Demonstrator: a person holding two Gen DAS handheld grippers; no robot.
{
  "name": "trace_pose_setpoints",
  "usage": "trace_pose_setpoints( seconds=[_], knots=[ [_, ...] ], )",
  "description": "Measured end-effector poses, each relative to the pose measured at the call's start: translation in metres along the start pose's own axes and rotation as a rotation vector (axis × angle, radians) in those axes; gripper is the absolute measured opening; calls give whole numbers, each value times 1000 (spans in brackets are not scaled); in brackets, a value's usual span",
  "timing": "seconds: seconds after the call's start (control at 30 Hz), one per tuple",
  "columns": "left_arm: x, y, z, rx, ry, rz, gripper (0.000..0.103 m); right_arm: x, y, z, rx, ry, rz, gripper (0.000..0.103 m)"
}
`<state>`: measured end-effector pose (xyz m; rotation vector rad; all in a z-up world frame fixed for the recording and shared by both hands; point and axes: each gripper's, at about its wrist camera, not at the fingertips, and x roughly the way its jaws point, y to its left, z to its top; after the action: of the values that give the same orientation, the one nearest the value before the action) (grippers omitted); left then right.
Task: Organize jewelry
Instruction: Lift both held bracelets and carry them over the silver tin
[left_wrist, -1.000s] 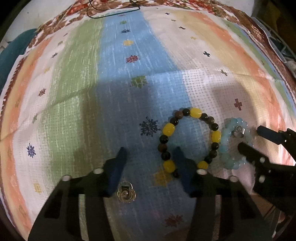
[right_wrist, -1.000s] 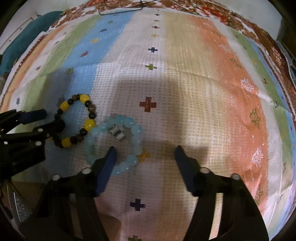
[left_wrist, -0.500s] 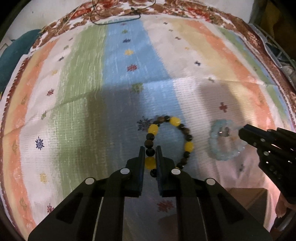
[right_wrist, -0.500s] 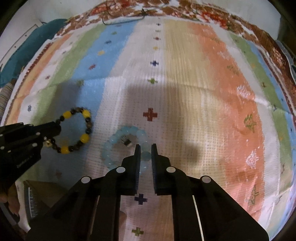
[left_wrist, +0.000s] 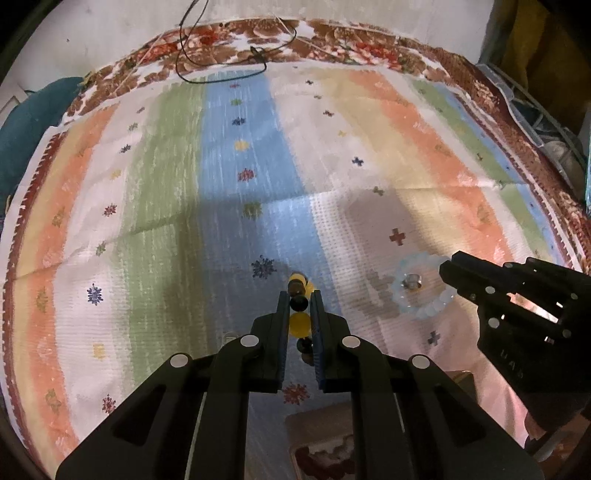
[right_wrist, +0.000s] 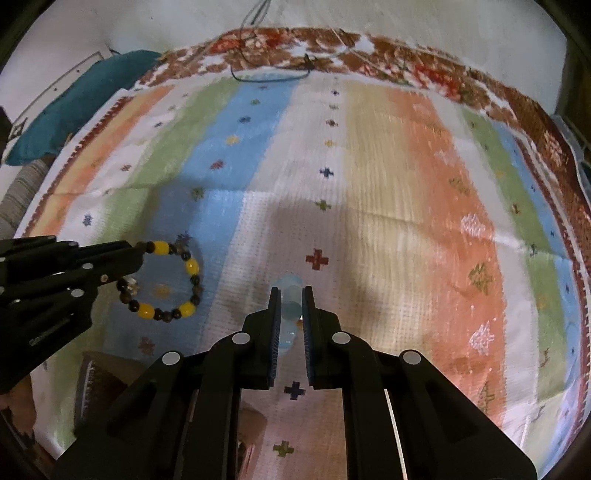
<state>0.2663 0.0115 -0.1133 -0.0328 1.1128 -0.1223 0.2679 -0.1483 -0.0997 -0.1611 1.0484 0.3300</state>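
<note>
My left gripper is shut on the yellow-and-dark beaded bracelet, seen edge-on between the fingers. From the right wrist view that bracelet hangs as a ring from the left gripper, lifted off the cloth. My right gripper is shut on the pale blue beaded bracelet, whose beads show between the jaws. In the left wrist view the pale blue bracelet hangs from the right gripper, with a small metal charm inside its ring.
A striped woven cloth with small flower and cross motifs covers the surface. A thin black cord lies at its far edge. A teal cushion sits at the far left. Clutter stands beyond the cloth's right edge.
Both grippers went from open over the bracelets to shut on them. Both then rose, lifting the bracelets off the cloth; the yellow bracelet turned edge-on to the left wrist view.
</note>
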Motion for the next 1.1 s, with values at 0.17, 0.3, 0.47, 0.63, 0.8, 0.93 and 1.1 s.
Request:
trace_pose_setpoints(
  seconds=[0.17, 0.3, 0.47, 0.63, 0.8, 0.93, 1.1],
  knots=[
    [-11, -1, -4, -18, 8, -16, 11, -10, 4, -6, -17, -13, 1, 12],
    [-21, 0, -7, -32, -5, -16, 11, -19, 6, -12, -17, -17, 11, 12],
    [-40, -6, -13, -21, -34, -19, 11, -36, 10, -15, -15, -46, 21, 12],
    [-59, -12, -16, -8, -71, -16, 11, -51, 14, -17, -24, -78, 23, 12],
    [-75, -13, -19, -18, -99, -33, 11, -67, 16, -19, -20, -103, 51, 12],
    [-81, -15, -23, -17, -107, -33, 11, -77, 20, -21, -26, -121, 63, 12],
    [-87, -15, -26, -23, -115, -36, 11, -84, 23, -24, -36, -136, 65, 12]
  ],
)
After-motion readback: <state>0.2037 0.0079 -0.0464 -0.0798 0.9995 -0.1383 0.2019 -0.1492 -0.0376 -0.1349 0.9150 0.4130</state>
